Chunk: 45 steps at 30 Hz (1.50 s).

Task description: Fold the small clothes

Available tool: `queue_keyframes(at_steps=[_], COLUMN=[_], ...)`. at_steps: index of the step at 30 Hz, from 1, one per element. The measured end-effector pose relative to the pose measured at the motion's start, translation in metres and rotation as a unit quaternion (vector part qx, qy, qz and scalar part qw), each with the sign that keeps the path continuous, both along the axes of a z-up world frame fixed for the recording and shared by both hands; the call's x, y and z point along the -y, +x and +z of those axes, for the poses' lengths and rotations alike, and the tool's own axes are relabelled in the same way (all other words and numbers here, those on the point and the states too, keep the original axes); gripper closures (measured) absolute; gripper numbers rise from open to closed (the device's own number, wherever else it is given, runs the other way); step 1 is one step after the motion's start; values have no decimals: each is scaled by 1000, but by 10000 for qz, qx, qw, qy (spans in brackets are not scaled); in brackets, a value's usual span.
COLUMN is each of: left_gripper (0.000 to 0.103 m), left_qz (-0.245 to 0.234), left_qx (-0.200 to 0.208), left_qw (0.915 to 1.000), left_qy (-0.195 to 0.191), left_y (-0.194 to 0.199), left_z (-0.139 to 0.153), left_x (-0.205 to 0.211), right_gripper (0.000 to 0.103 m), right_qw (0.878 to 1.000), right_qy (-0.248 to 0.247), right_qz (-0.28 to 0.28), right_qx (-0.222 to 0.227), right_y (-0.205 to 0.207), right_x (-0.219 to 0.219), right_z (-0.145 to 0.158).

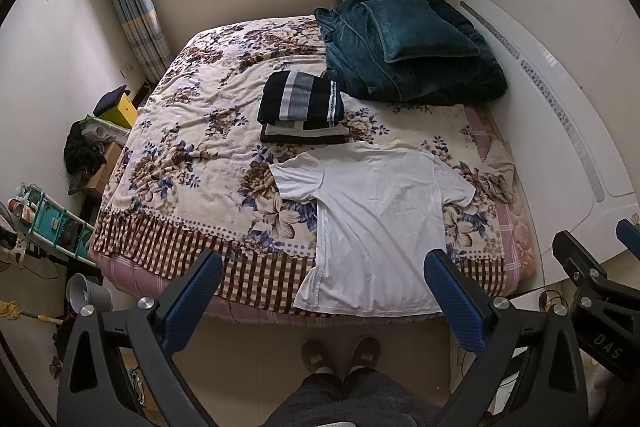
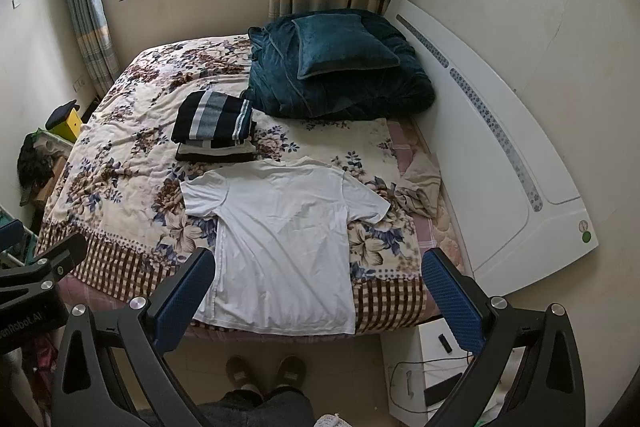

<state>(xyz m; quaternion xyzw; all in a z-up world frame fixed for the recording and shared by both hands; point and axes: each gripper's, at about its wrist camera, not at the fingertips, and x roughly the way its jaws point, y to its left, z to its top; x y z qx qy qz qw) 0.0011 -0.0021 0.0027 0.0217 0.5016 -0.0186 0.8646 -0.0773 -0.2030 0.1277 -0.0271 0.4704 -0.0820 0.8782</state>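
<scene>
Lying flat and unfolded, the white T-shirt (image 1: pixel 376 223) remains to be done; a folded stack (image 1: pixel 303 107) is finished; the left gripper (image 1: pixel 324 291) and right gripper (image 2: pixel 318 291) are held wide apart, empty.

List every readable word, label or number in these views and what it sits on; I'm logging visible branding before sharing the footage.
"DAS": on the right hand-held gripper body, at the left wrist view's right edge; it may be cut off.
"...nRobot.AI": on the left hand-held gripper body, at the right wrist view's left edge; its start is cut off.
White T-shirt, folded stack: no print visible.
Round marks on the headboard: too small to read.
</scene>
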Motion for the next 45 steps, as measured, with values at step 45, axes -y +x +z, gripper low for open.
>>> queue_keyframes(at_steps=[45], left_gripper=[0], left_qz=[37], left_qx=[215], left_qw=[9998], left_qy=[-36], left_y=[19], left_z=[19], left_x=[-11], right_gripper=[0], right_qw=[9998], right_qy=[-33], right_qz=[53], right_qx=[200], right_y=[13], right_x=[-11], right_z=[15])
